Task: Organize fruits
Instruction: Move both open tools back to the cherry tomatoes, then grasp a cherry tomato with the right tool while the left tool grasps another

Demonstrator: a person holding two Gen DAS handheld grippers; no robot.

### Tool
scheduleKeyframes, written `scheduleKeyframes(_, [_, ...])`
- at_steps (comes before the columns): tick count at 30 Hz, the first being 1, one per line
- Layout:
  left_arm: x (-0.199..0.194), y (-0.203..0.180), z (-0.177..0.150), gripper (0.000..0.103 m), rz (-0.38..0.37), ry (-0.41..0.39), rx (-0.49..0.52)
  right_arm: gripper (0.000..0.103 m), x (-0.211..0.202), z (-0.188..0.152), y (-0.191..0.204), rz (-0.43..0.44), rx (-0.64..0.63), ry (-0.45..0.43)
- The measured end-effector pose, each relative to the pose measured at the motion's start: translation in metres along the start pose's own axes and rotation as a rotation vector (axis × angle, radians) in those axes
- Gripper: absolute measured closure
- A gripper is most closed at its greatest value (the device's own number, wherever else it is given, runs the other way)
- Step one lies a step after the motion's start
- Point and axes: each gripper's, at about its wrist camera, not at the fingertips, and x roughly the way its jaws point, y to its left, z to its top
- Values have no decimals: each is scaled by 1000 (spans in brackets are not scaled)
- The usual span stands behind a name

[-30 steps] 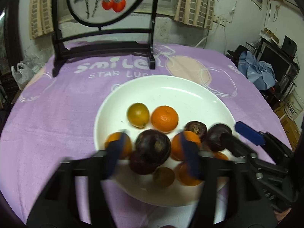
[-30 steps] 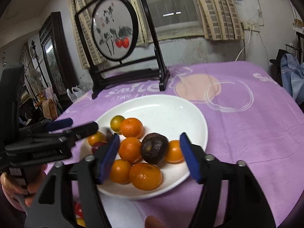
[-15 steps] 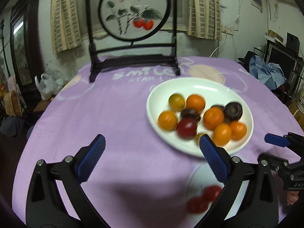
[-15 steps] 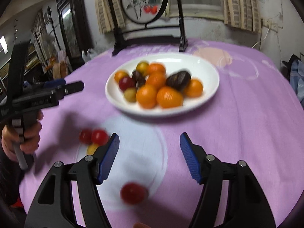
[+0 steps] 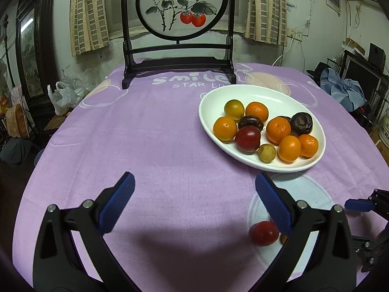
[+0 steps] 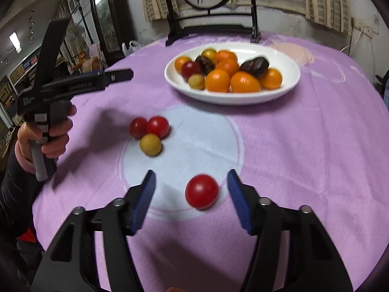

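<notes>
Both tongs farther from plate (image 6: 233,97); right tongs (image 6: 190,196) narrowing, unclenched astride round tomato (image 6: 201,191); left tongs (image 5: 194,203) spread.

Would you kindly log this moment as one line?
left gripper: open, empty | right gripper: jaws just closing around red fruit, no contact | white plate: fruit piled | tablecloth: three fruits loose

Black tool (image 6: 190,194), blue ribbed pads (image 6: 143,200)
</notes>
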Motion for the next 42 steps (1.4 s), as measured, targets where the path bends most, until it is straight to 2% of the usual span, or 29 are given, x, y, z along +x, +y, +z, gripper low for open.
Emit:
scheduleKeyframes(4, [0,0,0,2,7,0,8,52,2,0,-2,2,10,16])
scheduleKeyframes(7, [-1,-1,0,2,9,-1,7,59,6,0,-4,-4,23,38])
scheduleKeyframes(10, [-2,0,0,2,11,-2,10,72,7,0,-10,-7,46,43])
scheduleKeyframes(13, [-4,0,0,2,4,-10,20,74,6,1,-15,3,65,36])
scheduleKeyframes(15, [-6,-1,-1,2,-45,-10,41,74,5,1,-15,11,67,31])
scheduleKeyframes(16, [-7,-4,-2,2,-98,2,72,74,4,1,-14,14,66,29])
scheduleKeyframes(17, [-8,-10,-5,2,-149,10,118,74,4,1,-14,17,64,27])
scheduleKeyframes(19, [-12,-21,-13,4,-191,3,212,74,3,1,-13,22,64,23])
scheduleKeyframes(23, [-16,-40,-32,27,-267,13,379,74,2,1,-17,15,82,21])
scheduleKeyframes(25, [-15,-43,-40,32,-297,35,427,74,3,1,-19,11,96,24])
scheduleKeyframes(32, [-2,-48,-51,56,-329,102,467,74,3,1,-20,9,101,24])
scheduleKeyframes(42, [13,-59,-58,58,-323,138,471,74,3,2,-21,9,105,25])
